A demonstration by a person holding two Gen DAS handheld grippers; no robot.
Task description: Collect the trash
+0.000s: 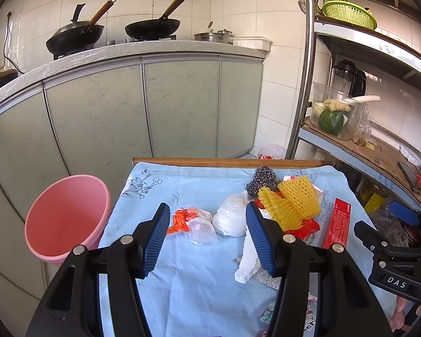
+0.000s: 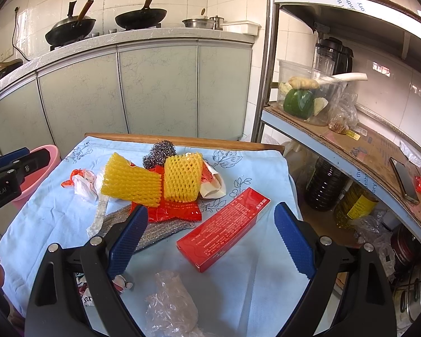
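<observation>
Trash lies heaped on a pale blue floral cloth (image 2: 56, 219) over a small table, mostly toward its far right side. Two yellow foam fruit nets (image 2: 182, 178) sit on top, honeycomb-patterned, one ribbed and flattened, the other puffed. Under them a crumpled red foil wrapper (image 2: 176, 210), glossy. Behind, a grey steel-wool scrubber (image 2: 161, 150), touching the nets. A long red carton (image 2: 224, 229) with fine white print lies diagonally just right of the heap, flat on the cloth. A silver glitter scouring pad (image 2: 154, 231) pokes out beneath the wrapper. Left of the heap: a white plastic bag (image 1: 231, 216), bunched, and a small clear bag with orange-red print (image 1: 193, 221), wrinkled. Crinkled clear film (image 2: 171, 306) at the near edge.

Left gripper (image 1: 207, 238): jaws wide apart, nothing between the pads, hovering over the small bags. Right gripper (image 2: 210, 241): jaws spread wide, empty, the red carton lying between and below the fingers, untouched.

Pink bucket (image 1: 67, 219) on the floor left of the table, beside the cabinets. Two woks on the counter behind
</observation>
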